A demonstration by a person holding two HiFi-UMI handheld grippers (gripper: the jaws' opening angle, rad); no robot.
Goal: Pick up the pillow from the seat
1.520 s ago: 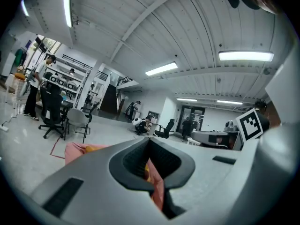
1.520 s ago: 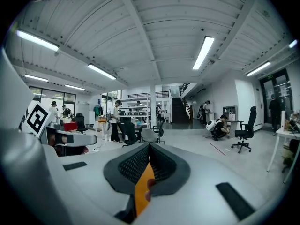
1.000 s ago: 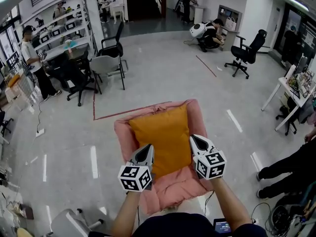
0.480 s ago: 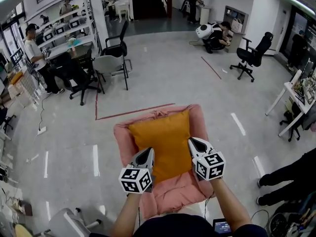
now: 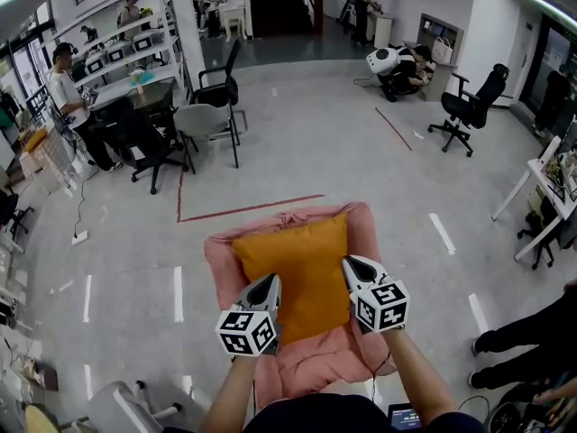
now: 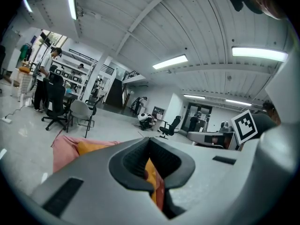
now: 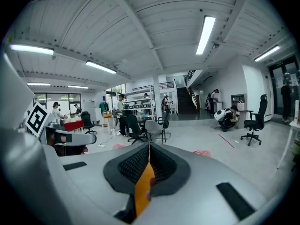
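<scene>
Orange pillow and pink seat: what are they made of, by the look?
pillow: looks like matte woven cloth over soft fill; it is plump, with no sheen.
seat: seemingly soft pink fabric, maybe plush; the rim is rumpled and creased.
The exact weave can't be told.

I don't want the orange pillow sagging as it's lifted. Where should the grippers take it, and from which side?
I'd pinch the pillow by its thin side edges close to the near corners, one gripper each, coming from the open front of the seat. It is wide and soft, so only an edge fits the jaws. The left gripper and right gripper are shut there.
</scene>
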